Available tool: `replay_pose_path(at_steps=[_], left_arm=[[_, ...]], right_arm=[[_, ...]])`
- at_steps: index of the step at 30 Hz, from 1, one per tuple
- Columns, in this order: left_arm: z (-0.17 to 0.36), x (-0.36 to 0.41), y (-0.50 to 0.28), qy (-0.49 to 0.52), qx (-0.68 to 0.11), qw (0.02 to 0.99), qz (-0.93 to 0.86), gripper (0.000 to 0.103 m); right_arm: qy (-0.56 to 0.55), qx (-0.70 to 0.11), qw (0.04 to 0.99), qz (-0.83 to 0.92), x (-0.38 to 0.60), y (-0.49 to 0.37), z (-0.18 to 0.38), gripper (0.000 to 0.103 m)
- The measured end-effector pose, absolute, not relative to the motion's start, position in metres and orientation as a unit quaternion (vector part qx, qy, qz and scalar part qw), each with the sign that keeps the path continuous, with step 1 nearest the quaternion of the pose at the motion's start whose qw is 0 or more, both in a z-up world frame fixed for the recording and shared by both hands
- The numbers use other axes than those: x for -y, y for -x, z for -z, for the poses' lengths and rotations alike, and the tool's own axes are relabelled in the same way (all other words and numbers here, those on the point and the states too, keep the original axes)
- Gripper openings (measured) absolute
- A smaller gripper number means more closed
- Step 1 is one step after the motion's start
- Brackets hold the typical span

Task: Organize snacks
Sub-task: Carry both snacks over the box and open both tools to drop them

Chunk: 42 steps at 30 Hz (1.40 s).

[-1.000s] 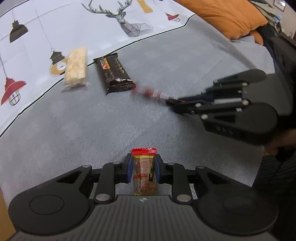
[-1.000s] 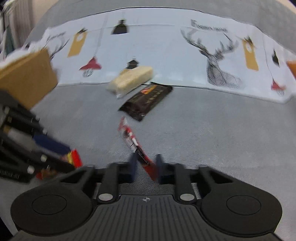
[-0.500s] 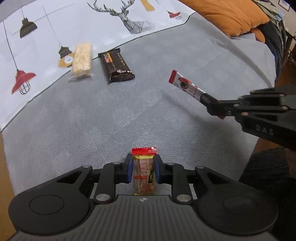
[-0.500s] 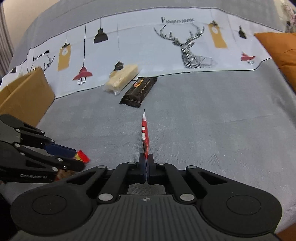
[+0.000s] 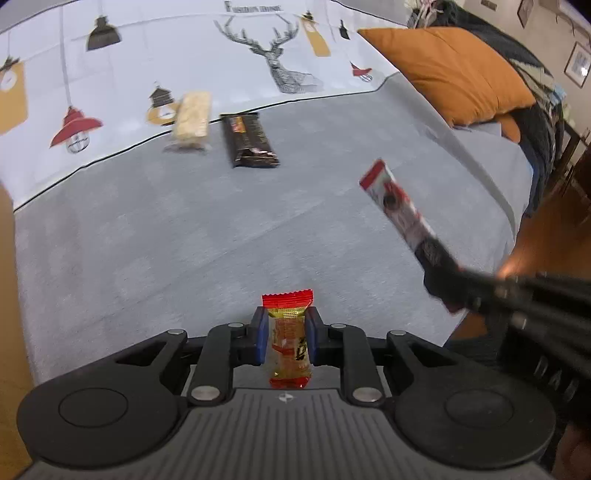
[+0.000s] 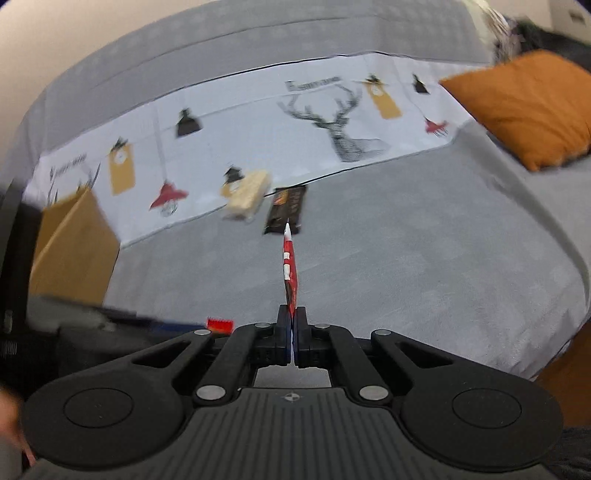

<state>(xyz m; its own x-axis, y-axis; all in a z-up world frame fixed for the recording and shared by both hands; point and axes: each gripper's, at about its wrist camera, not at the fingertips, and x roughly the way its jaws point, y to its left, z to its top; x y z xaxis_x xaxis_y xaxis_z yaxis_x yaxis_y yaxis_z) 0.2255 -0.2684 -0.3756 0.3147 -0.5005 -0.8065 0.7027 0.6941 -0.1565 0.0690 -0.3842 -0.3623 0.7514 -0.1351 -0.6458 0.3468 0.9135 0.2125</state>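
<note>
While two snacks lie apart, both tongs (image 5: 285, 334) (image 6: 291, 332) clamp one each.

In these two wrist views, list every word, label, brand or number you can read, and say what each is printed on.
"DAS" (blurred, likely): on the right gripper body.
Heading above the deer on the printed cloth: blurred, first letter "F" only.
Yellow-red snack in the left gripper: print unreadable.
Red-white stick packet: unreadable.
Dark bar: too blurred.
Pale bar: no readable print.
</note>
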Motion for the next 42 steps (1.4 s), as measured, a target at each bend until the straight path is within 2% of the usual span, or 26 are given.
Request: replay_pose_path(at_steps=[4,9,13,23,31,35,42], left_arm=[[0.369,0.251,-0.237,-0.099,-0.451,0.800,0.383,0.022],[0.344,0.223,-0.230,-0.079,-0.447,0.794,0.405,0.022],[0.317,0.198,-0.221,-0.083,-0.406,0.815,0.406,0.022],[0.241,0.106,-0.215,-0.002,-0.362,0.874,0.325,0.022],[0.153,0.017,-0.194,-0.031,-0.245,0.931,0.270,0.022],[0.122,-0.023,-0.190,-0.004,-0.216,0.945,0.245,0.022],[0.128,-0.068,-0.197,0.006,-0.227,0.954,0.193,0.022]], right_arm=[[-0.167,-0.345,0.911,0.154,0.355,-0.078,0.366,0.001],[-0.184,-0.327,0.907,0.191,0.323,-0.085,0.349,0.001],[-0.193,-0.295,0.915,0.197,0.306,-0.085,0.330,0.001],[-0.161,-0.245,0.946,0.138,0.268,-0.083,0.259,0.001],[-0.131,-0.174,0.974,0.058,0.190,-0.098,0.186,0.001],[-0.107,-0.156,0.982,0.020,0.162,-0.103,0.157,0.001],[-0.083,-0.151,0.984,-0.039,0.129,-0.111,0.139,0.001]])
